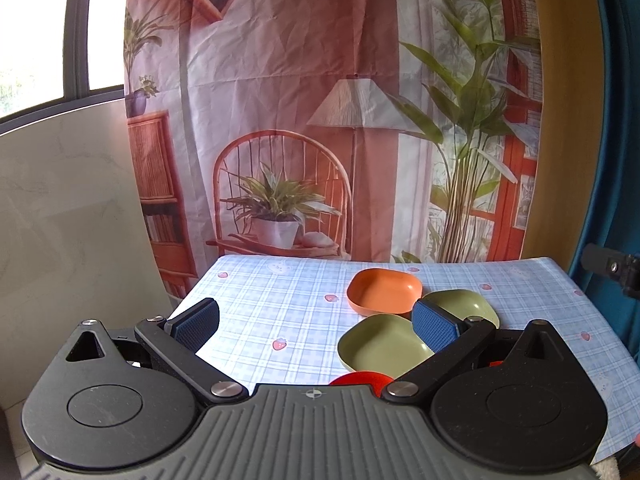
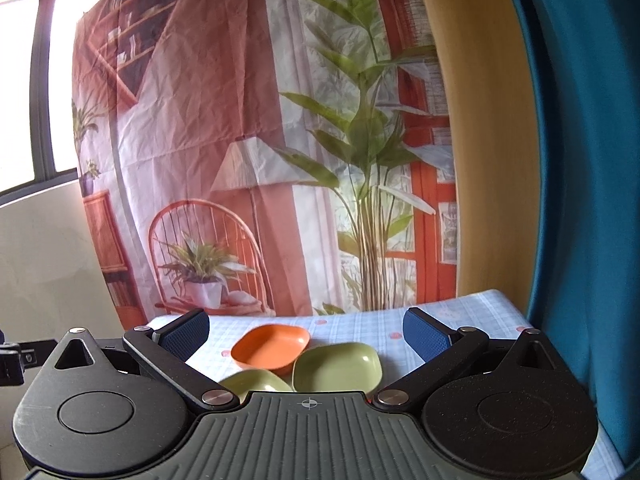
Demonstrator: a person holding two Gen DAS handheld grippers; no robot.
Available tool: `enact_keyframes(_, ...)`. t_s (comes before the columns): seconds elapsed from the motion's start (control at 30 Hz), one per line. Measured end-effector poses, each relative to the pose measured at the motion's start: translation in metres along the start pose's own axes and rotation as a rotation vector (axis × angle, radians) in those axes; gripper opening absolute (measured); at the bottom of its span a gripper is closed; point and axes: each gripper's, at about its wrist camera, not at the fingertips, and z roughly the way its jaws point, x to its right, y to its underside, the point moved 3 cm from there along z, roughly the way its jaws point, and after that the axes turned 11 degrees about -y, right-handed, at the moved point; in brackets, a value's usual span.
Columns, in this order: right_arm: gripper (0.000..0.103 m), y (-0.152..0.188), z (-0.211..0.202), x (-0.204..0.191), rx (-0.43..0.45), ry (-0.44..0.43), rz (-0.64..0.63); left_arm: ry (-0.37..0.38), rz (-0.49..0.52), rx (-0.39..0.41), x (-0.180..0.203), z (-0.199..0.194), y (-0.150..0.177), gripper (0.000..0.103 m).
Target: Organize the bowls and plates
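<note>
An orange bowl [image 1: 384, 291] sits on the checked tablecloth [image 1: 280, 304], with a green bowl [image 1: 464, 305] to its right and a second green bowl [image 1: 382, 347] nearer me. A red dish [image 1: 360, 379] peeks out just past the left gripper's body. My left gripper [image 1: 316, 322] is open and empty, above the table's near side, left of the bowls. In the right wrist view the orange bowl [image 2: 272, 346], a green bowl [image 2: 338, 366] and the other green bowl [image 2: 256, 383] lie between the open fingers of my right gripper [image 2: 306, 332], which holds nothing.
A printed backdrop cloth [image 1: 320, 120] hangs behind the table's far edge. A teal curtain [image 2: 580, 200] hangs at the right. The right gripper's black part [image 1: 616, 270] shows at the right edge of the left wrist view.
</note>
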Motion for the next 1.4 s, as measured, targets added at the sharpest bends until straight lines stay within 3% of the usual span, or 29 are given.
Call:
enact_keyframes(0.13,0.103,-0.008,0.02,0.01,0.056,0.021,-0.016,-0.02,-0.005,-0.004,0.002,0.016,-0.005,0.103)
enact_keyframes(0.37,0.103,0.005,0.06,0.015,0.049,-0.011,0.02,-0.05,-0.081,0.019,0.007,0.042,0.002,0.103)
enact_keyframes(0.7,0.103,0.093,0.081,0.007,-0.099,0.067,-0.051,-0.026,-0.066,-0.101,0.022,0.079,0.05,0.103)
enact_keyframes(0.87,0.102,0.1,0.079,0.011,-0.108,0.046,-0.018,0.006,-0.117,-0.171,0.016,0.092,0.067,0.103)
enact_keyframes(1.1,0.101,0.113,0.085,0.01,-0.163,-0.004,-0.014,0.029,-0.127,-0.179,0.016,0.096,0.079,0.103)
enact_keyframes(1.23,0.091,0.121,0.092,0.008,-0.206,-0.023,-0.009,0.039,-0.126,-0.203,0.019,0.101,0.084,0.102)
enact_keyframes(1.4,0.087,0.13,0.097,0.008,-0.239,-0.044,-0.008,0.061,-0.125,-0.234,0.023,0.109,0.092,0.101)
